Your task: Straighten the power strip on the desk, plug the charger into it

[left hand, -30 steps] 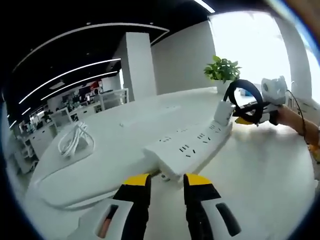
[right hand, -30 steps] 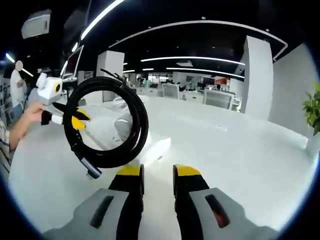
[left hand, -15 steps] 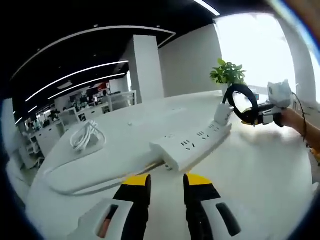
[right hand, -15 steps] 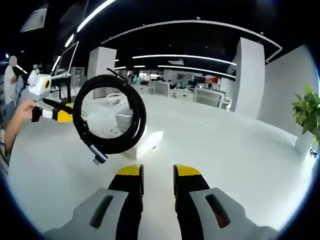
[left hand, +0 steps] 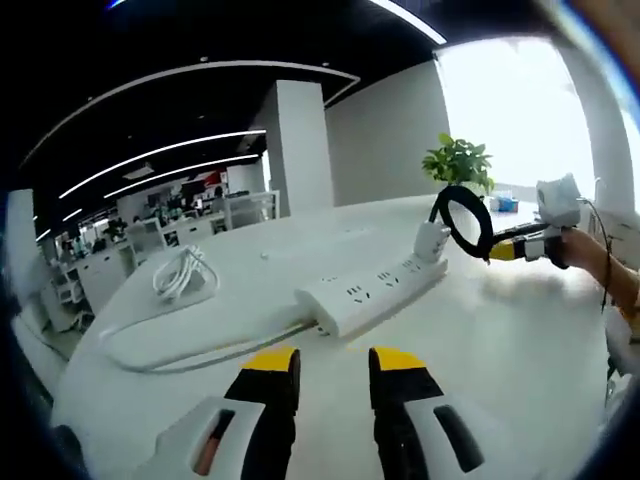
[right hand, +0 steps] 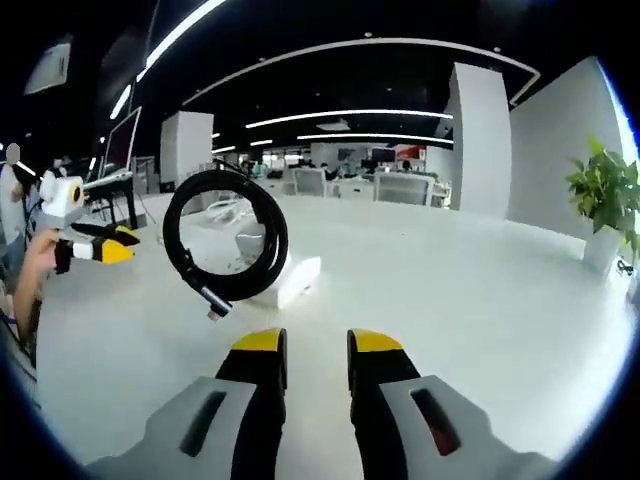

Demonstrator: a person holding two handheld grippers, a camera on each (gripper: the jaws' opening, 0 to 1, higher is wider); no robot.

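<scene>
- Now that I have pulled both tongs back, the strip (left hand: 372, 293) looks smaller and farther off than it did a second ago.
- My left tongs (left hand: 335, 362) are let go, with a gap between the jaws and nothing in it.
- My right tongs (right hand: 317, 345) are let go too, and hold nothing.
- The strip lies flat on the desk (left hand: 480, 340), out in front of my left tongs and not touching them.
- The charger (left hand: 430, 241) stands in the far end of the strip. It sat there a second ago too.
- The black cord (left hand: 459, 220) stands up in a ring by the charger. From the right gripper view the ring is between my two tongs, and I think neither one holds it.
- I think this means the plug is in and the job is almost done. I may only need to check that the strip sits straight.
- The strip is the one thing here that holds something: the charger fills one hole at the end, and the holes nearer me look bare.
- A white cord (left hand: 180, 274) lies in a bundle on the desk, well apart from the strip.
- A pot at the far edge of the desk holds a green plant (left hand: 458, 161).
</scene>
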